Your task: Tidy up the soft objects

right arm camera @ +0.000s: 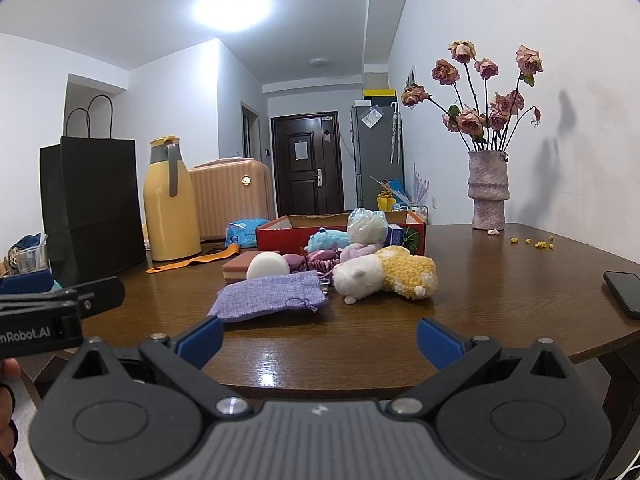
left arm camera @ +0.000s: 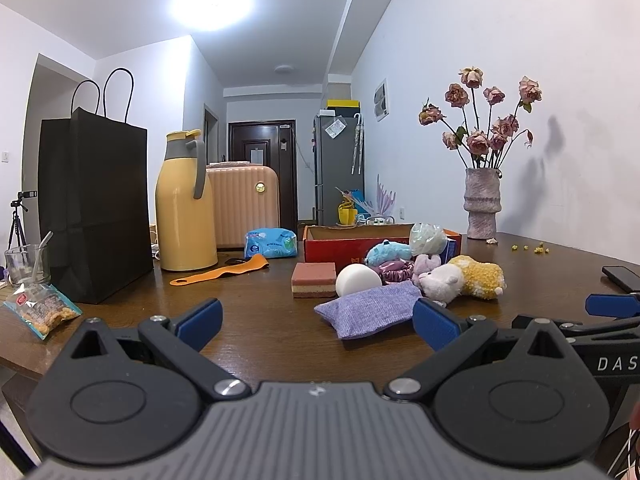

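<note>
A pile of soft things lies on the brown table in front of a red cardboard box (left arm camera: 320, 246) (right arm camera: 276, 236): a purple cloth pouch (left arm camera: 368, 308) (right arm camera: 268, 294), a white round sponge (left arm camera: 357, 279) (right arm camera: 267, 266), a pink layered sponge (left arm camera: 314, 278) (right arm camera: 236, 268), a yellow-and-white plush (left arm camera: 468, 278) (right arm camera: 388, 274), a blue plush (left arm camera: 386, 252) (right arm camera: 326, 239), a purple scrunchie (left arm camera: 394, 272) and a netted puff (left arm camera: 426, 238) (right arm camera: 366, 222). My left gripper (left arm camera: 318, 322) is open and empty, just short of the pouch. My right gripper (right arm camera: 320, 340) is open and empty above the table's near edge.
A black paper bag (left arm camera: 94, 208) (right arm camera: 90, 204), a yellow thermos (left arm camera: 184, 204) (right arm camera: 170, 204), an orange strap (left arm camera: 222, 274), a tissue pack (left arm camera: 270, 244), a glass (left arm camera: 26, 264) and a snack bag (left arm camera: 42, 310) stand left. A vase of roses (left arm camera: 482, 208) (right arm camera: 488, 192) and a phone (right arm camera: 626, 294) are right.
</note>
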Demonstrator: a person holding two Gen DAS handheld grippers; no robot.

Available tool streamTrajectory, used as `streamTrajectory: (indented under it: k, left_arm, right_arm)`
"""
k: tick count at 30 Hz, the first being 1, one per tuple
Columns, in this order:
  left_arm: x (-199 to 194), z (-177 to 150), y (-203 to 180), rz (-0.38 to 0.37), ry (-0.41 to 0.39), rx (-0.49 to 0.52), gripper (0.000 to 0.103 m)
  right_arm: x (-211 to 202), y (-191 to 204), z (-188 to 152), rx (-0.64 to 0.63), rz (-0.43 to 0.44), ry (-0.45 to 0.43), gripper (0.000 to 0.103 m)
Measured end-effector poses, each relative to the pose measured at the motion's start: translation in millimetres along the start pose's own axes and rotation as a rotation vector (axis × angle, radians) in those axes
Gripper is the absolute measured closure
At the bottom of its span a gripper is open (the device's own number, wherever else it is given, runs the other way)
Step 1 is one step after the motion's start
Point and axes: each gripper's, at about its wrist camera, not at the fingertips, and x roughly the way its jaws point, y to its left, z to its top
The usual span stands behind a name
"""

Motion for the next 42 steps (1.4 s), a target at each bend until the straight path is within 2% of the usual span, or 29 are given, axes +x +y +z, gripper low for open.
streamTrajectory:
  k: [18,23,26,30,32,34,36,39,42]
  left_arm:
    - [-0.2,-1.2,-0.4,0.0,0.002,-0.001,0.0]
    - [10.3,0.5,-0.9,0.007,-0.007,0.007,0.0]
    - [29.6,5.6,1.9,-0.012,0.009,-0.012,0.0]
    - [67.7,10.5,6.5,-0.033,0.082,-0.043,0.0]
    - [87.6,11.2,11.1,-0.062,0.12,-0.082,0.0]
    - [110.0,12.8,18.9,-0.096,0.167,-0.139,0.0]
    - [132.4,12.7,24.8,-0.104,0.222,-0.186,0.0]
    - [164.4,13.1,33.5,-0.125,0.287,-0.244,0.01]
    - [189.9,14.0,38.8,-0.138,0.327,-0.28,0.02]
  right_arm:
    - [1.8,-0.7,1.5,-0.001,0.0,0.002,0.0]
    - [17.5,-7.3,15.4,-0.026,-0.023,-0.038,0.0]
    - [38.9,-14.0,25.5,-0.006,-0.007,-0.018,0.0]
    - [74.6,-21.5,31.7,0.019,0.086,0.029,0.0]
    - [91.7,-23.5,33.8,0.029,0.125,0.025,0.0]
    - [109.7,-21.5,38.9,0.033,0.149,0.067,0.0]
    - [132.5,-19.9,45.0,0.035,0.143,0.114,0.0]
    - [166.0,-19.4,52.7,0.054,0.13,0.164,0.002]
    - [196.4,-20.6,58.1,0.094,0.153,0.194,0.018]
